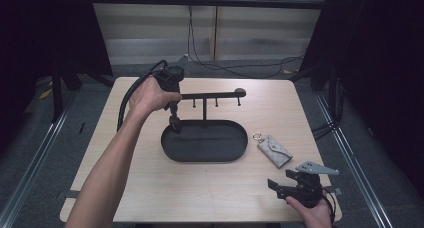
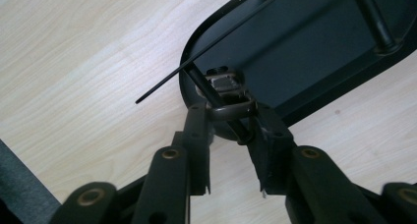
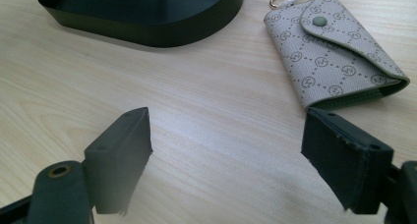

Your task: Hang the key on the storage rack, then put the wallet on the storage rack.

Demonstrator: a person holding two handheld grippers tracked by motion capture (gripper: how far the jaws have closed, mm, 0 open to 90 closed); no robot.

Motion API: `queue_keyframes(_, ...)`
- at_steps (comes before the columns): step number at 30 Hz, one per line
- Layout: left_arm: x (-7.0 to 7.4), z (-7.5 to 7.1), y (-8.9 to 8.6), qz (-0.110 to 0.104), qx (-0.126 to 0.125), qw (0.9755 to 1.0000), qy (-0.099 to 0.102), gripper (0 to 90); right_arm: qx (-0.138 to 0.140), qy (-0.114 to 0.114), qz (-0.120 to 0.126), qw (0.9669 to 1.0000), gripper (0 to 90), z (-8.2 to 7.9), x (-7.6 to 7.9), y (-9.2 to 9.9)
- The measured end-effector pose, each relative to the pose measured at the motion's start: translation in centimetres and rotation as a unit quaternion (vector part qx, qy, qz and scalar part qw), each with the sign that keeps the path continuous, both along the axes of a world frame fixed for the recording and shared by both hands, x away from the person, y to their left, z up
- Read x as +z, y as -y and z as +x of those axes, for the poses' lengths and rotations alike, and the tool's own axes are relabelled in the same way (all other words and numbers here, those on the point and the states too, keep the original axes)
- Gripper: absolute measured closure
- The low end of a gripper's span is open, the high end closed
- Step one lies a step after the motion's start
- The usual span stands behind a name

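Observation:
My left gripper (image 1: 173,119) points down over the left end of the black oval tray (image 1: 235,153). In the left gripper view its jaws (image 2: 231,118) are shut on the metal loop of a dark keychain (image 2: 231,107), whose body hangs just above the tray floor (image 2: 305,47). A black stand with a crossbar and small hooks (image 1: 215,95) rises from the tray's back edge. A grey patterned key pouch (image 1: 274,151) with a gold ring lies on the table to the right of the tray. My right gripper (image 1: 276,187) rests near the front right corner, open (image 3: 226,150) and empty, with the pouch (image 3: 334,57) just beyond it.
The crossbar (image 2: 211,43) crosses the left gripper view close above the held keychain. The tray wall (image 3: 147,30) lies ahead and to the left of the right gripper. Bare wooden tabletop (image 1: 200,188) stretches in front of the tray. Cables lie on the floor behind the table.

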State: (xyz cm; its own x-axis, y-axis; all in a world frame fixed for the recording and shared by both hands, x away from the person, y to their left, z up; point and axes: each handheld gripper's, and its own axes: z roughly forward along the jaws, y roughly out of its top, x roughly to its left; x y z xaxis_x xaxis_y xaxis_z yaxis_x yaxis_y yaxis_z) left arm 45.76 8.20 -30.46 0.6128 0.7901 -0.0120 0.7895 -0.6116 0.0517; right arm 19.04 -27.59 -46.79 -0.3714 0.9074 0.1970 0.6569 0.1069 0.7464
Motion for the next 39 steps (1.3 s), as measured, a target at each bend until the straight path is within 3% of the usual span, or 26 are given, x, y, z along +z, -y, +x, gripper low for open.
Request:
queue_keyframes(2,0.3,-0.2,-0.1,-0.013,-0.007,0.9998,0.011,62.7,0.001,0.001,-0.001,1.0000,19.2,0.0,0.0,0.0)
queue_keyframes(4,0.4,-0.4,0.0,-0.013,-0.012,0.9998,0.006,55.0,0.003,-0.001,-0.001,1.0000,19.2,0.0,0.0,-0.1)
queue_keyframes(15,0.3,-0.9,-0.8,-0.027,-0.015,0.9994,0.014,40.3,0.001,-0.001,-0.003,1.0000,19.2,0.0,-0.1,-0.1)
queue_keyframes(28,-0.3,-2.5,-3.3,-0.041,-0.015,0.9989,0.015,34.1,-0.004,-0.007,0.001,1.0000,19.2,0.3,-0.1,-0.2)
queue_keyframes(33,-0.4,-3.6,-4.1,-0.047,-0.025,0.9981,0.032,32.0,-0.006,-0.007,0.002,1.0000,19.1,0.2,-0.1,0.0)
queue_keyframes(34,-0.5,-4.0,-4.3,-0.046,-0.027,0.9975,0.047,32.1,-0.006,-0.006,0.002,1.0000,19.2,0.2,-0.2,0.0)
queue_keyframes(36,-0.6,-4.2,-4.4,-0.051,-0.025,0.9969,0.054,32.1,-0.005,-0.006,0.000,1.0000,19.1,0.2,-0.1,0.0)
queue_keyframes(39,-1.2,-4.8,-4.8,-0.064,-0.034,0.9962,0.048,31.4,-0.005,-0.006,-0.002,1.0000,19.1,0.2,-0.1,-0.2)
